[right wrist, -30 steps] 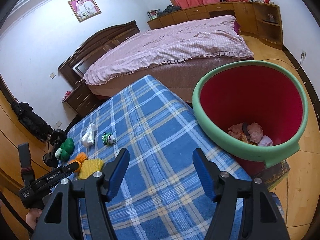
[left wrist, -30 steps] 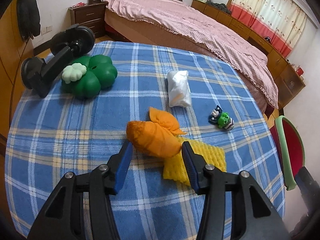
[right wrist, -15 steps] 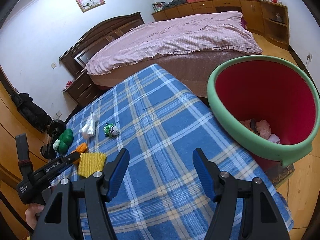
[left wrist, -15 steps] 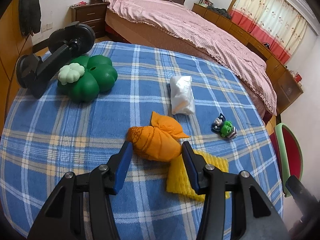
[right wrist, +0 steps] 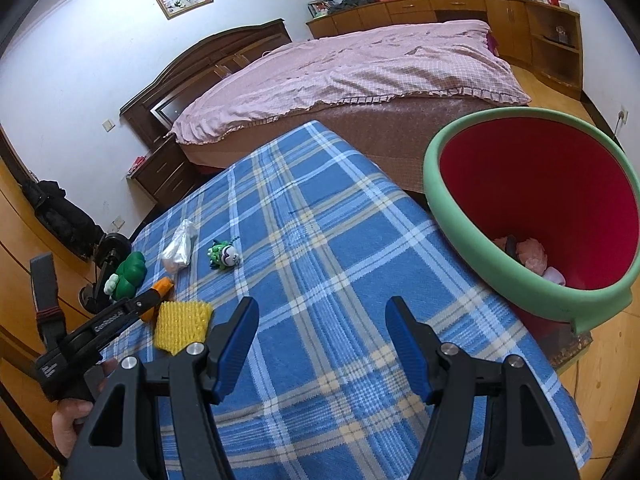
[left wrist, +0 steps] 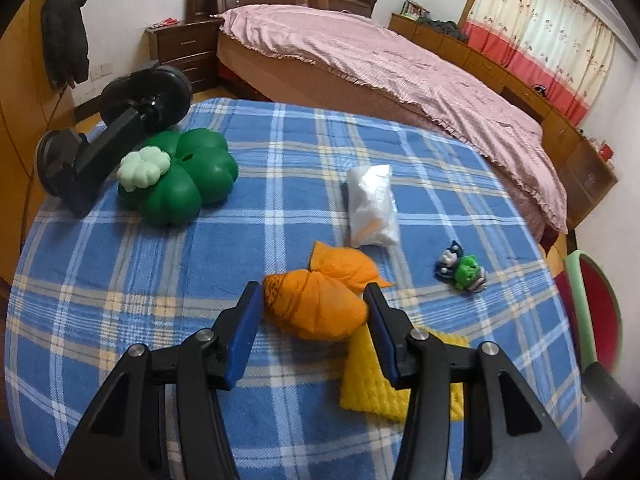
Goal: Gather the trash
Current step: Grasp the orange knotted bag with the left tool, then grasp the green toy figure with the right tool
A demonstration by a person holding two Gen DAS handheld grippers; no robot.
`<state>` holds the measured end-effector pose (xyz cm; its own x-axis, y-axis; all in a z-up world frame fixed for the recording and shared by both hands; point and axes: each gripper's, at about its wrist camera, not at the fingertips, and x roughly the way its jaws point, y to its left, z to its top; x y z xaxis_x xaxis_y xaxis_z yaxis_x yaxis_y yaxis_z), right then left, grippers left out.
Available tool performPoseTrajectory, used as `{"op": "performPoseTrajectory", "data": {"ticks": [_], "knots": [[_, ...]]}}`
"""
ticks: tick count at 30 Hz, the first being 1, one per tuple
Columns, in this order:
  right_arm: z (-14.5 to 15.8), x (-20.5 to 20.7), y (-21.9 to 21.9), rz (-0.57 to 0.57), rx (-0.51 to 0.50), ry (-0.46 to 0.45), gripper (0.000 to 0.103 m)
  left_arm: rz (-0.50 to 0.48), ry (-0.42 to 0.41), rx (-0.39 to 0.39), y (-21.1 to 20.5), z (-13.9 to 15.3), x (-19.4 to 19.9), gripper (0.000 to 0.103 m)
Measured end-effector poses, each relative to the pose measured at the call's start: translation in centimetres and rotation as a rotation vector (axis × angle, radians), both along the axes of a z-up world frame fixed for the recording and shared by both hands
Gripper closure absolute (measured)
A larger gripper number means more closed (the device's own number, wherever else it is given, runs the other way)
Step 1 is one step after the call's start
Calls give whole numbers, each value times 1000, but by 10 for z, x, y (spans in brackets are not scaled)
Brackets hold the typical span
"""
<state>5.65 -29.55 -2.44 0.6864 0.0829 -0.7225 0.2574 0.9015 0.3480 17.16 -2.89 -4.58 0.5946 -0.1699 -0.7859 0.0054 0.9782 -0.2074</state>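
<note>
The left hand-held gripper (left wrist: 312, 312), half open and gripping nothing, has edged forward to straddle the orange bag (left wrist: 316, 308) on the worktop (left wrist: 120, 264), so closing looks next; the right hand-held gripper (right wrist: 320, 336) hangs open, empty.

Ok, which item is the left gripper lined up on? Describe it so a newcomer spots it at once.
On the blue plaid table, look near the front edge, between the left gripper fingers. It is the knotted orange bag, lying partly on a yellow foam net; the white bag and small green toy lie farther back.
</note>
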Motion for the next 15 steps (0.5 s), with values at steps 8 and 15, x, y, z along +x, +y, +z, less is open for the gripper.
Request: {"op": "performPoseTrajectory", "data": {"ticks": [8,15], "knots": [[0,4,5,15,-3,0,34,2,4,-21,2,-4,0,52],[0,16,17,51,-24,3,34,16,-15,-30,10,-1,-6,57]]}}
